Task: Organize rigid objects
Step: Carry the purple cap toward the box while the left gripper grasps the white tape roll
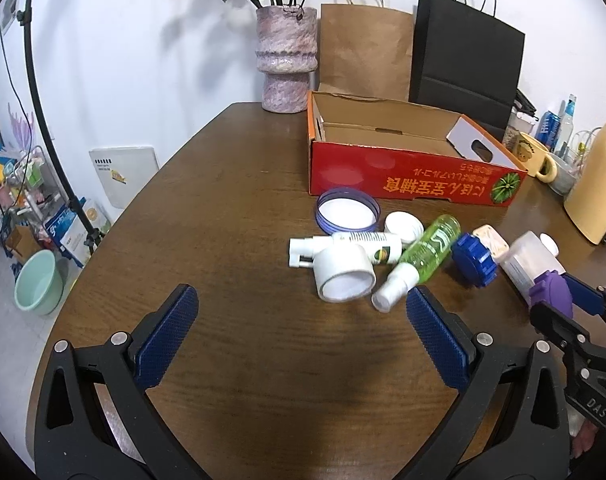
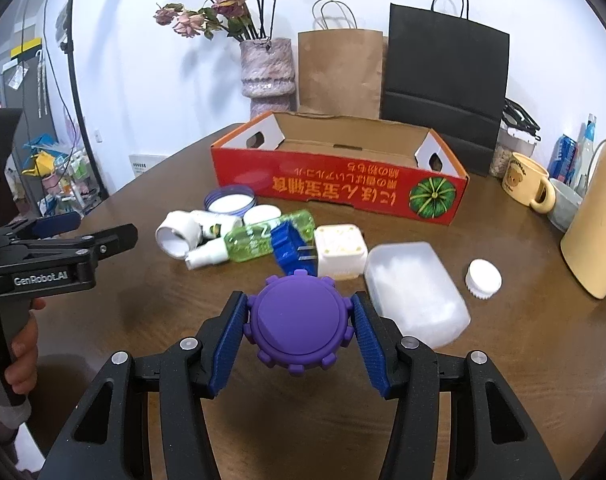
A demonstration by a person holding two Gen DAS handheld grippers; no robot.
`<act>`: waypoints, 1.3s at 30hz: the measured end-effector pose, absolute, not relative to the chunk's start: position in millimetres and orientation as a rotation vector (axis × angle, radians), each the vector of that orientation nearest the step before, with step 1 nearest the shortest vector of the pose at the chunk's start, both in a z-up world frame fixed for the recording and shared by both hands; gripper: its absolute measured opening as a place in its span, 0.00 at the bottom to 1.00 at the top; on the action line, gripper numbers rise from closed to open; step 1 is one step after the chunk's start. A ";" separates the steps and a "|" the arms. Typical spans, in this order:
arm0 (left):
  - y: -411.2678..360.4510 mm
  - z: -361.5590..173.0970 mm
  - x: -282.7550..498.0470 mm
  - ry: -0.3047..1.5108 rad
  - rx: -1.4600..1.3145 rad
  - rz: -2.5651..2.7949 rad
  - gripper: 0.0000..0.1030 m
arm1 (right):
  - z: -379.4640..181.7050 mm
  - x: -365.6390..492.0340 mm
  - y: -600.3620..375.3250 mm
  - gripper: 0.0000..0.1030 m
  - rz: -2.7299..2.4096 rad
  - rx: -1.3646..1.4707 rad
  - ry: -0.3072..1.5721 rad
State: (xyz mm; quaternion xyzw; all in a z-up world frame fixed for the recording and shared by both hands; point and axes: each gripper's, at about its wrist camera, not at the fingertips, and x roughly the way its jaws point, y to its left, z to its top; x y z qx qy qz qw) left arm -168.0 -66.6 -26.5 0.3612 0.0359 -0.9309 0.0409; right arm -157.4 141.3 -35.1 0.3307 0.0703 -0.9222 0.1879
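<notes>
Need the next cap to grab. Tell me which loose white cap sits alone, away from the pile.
The small ribbed white cap, right of the translucent container; the other white caps touch the bottles.

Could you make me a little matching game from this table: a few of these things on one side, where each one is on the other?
Things:
1. purple notched round lid
2. green clear spray bottle
3. small white ribbed cap
4. red cardboard box

Places:
A. lying on its side in the pile
B. alone, right of the frosted plastic tub
C. between the right gripper fingers
D. behind the pile

Pairs: 1-C, 2-A, 3-B, 4-D
</notes>
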 end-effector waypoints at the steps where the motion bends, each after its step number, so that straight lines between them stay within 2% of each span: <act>1: -65.8 -26.5 -172.3 0.107 1.113 -2.844 1.00 | -34.4 -160.0 141.7 0.56 -2.596 0.928 0.198; 12: -58.8 -35.8 -206.0 0.128 1.188 -2.789 0.99 | -29.5 -183.1 143.1 0.56 -2.605 0.910 0.209; 16: -58.7 -44.5 -216.1 0.148 1.231 -2.757 0.90 | -29.4 -189.3 143.2 0.56 -2.605 0.911 0.208; 20: -62.2 -55.6 -225.4 0.198 1.300 -2.725 0.76 | -28.0 -200.2 142.5 0.56 -2.606 0.906 0.207; 24: -63.3 -61.7 -230.4 0.237 1.341 -2.708 0.75 | -29.8 -207.4 141.2 0.56 -2.601 0.907 0.200; 27: -63.9 -63.8 -232.9 0.267 1.355 -2.712 0.63 | -33.6 -209.1 140.2 0.56 -2.594 0.916 0.201; 29: -63.7 -66.6 -234.1 0.280 1.380 -2.718 0.39 | -35.5 -208.9 140.2 0.56 -2.592 0.920 0.200; 39: -58.2 -58.2 -223.1 0.258 1.310 -2.777 0.39 | -35.7 -207.2 142.6 0.56 -2.598 0.908 0.195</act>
